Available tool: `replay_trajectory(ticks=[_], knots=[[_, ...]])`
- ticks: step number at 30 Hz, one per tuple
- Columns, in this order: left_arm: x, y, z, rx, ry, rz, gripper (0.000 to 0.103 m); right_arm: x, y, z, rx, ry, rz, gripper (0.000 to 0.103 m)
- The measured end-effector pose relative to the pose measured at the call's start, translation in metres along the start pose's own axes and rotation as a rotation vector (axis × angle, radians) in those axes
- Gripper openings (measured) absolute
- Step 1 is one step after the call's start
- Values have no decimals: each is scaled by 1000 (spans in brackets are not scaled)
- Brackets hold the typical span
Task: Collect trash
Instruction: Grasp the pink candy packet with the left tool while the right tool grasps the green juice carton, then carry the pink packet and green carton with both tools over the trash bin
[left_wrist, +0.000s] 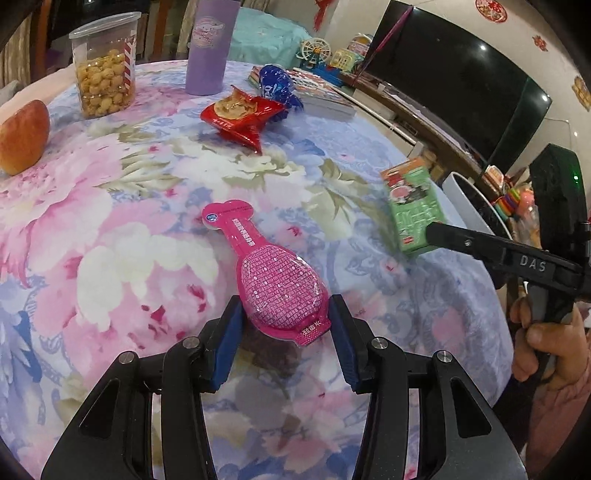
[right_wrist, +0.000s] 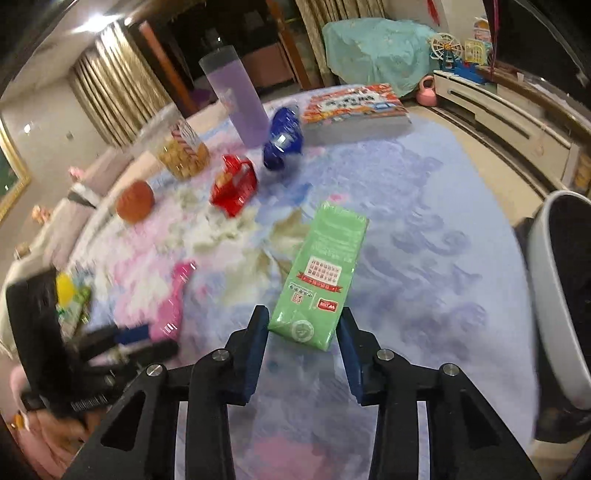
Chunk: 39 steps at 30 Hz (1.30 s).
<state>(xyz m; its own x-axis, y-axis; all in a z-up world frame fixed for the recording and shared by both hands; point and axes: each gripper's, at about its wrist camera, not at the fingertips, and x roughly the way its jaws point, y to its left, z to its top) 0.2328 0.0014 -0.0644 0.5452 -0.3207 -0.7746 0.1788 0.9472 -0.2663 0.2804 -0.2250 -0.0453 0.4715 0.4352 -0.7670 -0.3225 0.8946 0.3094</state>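
Two pieces of trash sit in my grippers: my left gripper (left_wrist: 286, 325) has its blue pads against the sides of the spoon-shaped pink foil packet (left_wrist: 269, 273) lying on the floral tablecloth (left_wrist: 110, 221); my right gripper (right_wrist: 304, 332) clamps the green rectangular carton (right_wrist: 325, 273). At eleven o'clock lies the red crumpled snack wrapper (left_wrist: 240, 114); the white bin (right_wrist: 554, 295) stands at three.

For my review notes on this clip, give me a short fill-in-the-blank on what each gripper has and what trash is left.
1. The left gripper brackets a ____ spoon-shaped packet.
2. The right gripper brackets a ____ carton.
3. Beside the blue wrapper lies a ____ snack wrapper.

Missing words: pink; green; red
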Motion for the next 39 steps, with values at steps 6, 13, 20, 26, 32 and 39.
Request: replay_trajectory(ticks=[6,13,20,26,32,39], knots=[[-1,-5,-2,-15,-10,48,60,-2,-2,-4,68,-60,18,54],[7,-8,0,-40,-26,89,63,18,-9,4,157,-103,36,64],[8,-12,-1,-8,-46,100,49,28,-15,2,181,-119,14,36],[5,-26,-1,18,-56,70,49,7,-17,-5,160,-153,26,35],[2,-57,2,75,-65,21,49,-21,-27,-18,166,-183,33,35],[8,-96,6,139,-57,-36,49,-53,-48,-37,200,-211,18,35]])
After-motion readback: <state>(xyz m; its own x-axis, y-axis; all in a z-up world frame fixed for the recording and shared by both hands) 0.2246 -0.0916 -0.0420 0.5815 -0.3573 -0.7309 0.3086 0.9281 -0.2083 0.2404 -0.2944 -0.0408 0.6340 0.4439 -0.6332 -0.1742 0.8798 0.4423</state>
